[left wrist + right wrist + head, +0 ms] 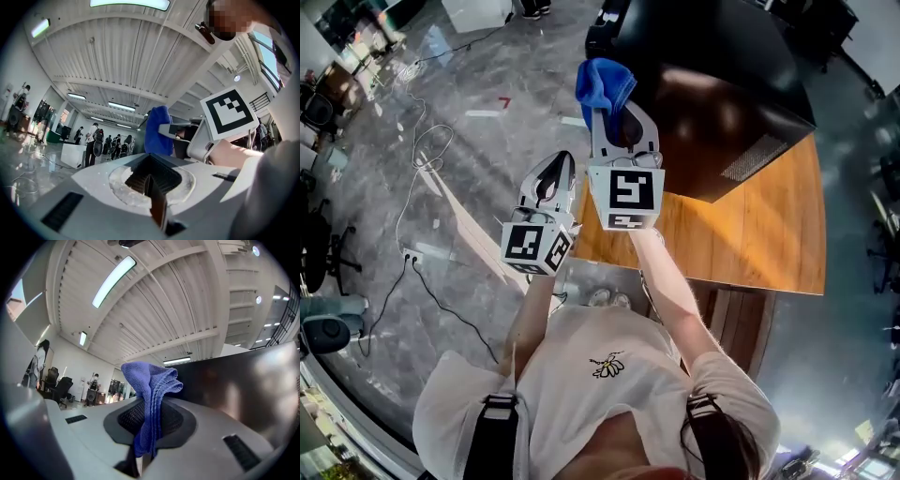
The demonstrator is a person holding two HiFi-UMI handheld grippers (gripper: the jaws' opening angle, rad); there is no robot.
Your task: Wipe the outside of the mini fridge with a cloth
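The black mini fridge [712,103] stands on a wooden table [769,234]; its dark glossy side [243,385] fills the right of the right gripper view. My right gripper [605,108] is shut on a blue cloth [602,82], which bunches up above its jaws [150,394] just left of the fridge's front. The cloth [158,129] also shows in the left gripper view. My left gripper [555,173] hangs lower and to the left, over the floor, its jaws pressed together with nothing between them.
Grey marbled floor [469,141] with white cables [417,178] and a power strip [411,255] lies to the left. Office chairs [319,103] stand at the far left. Several people [101,143] stand far off in the hall.
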